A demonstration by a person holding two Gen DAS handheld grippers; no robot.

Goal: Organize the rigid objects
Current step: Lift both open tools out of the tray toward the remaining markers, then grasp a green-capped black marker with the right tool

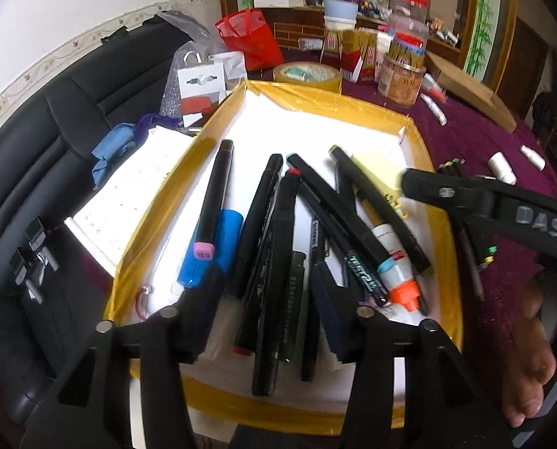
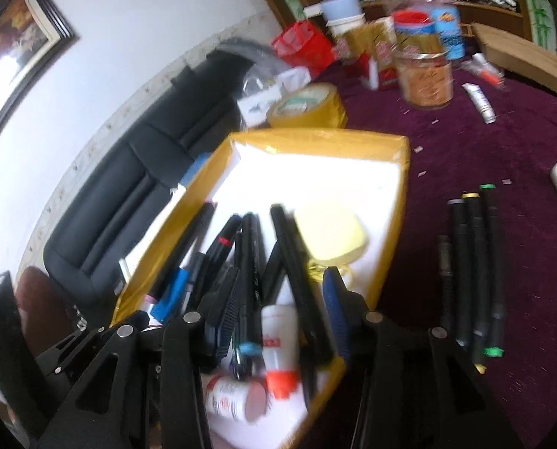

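Note:
A shallow white box with yellow-taped rim (image 1: 315,103) holds several black markers (image 1: 271,247), a blue eraser (image 1: 211,250), a white tube with an orange cap (image 1: 400,277) and a pale yellow pad (image 1: 375,172). My left gripper (image 1: 267,292) is open and empty over the box's near end. My right gripper (image 2: 282,299) is open and empty above the markers in the box (image 2: 315,138); it also shows in the left wrist view (image 1: 409,181). Several more black markers (image 2: 473,269) lie on the purple cloth to the right of the box.
A roll of yellow tape (image 1: 308,75), jars (image 1: 401,82), a red bag (image 1: 250,39) and cartons crowd the table's far side. Small white tubes (image 1: 502,166) lie on the purple cloth (image 2: 465,142). A black chair (image 1: 54,142) stands at the left.

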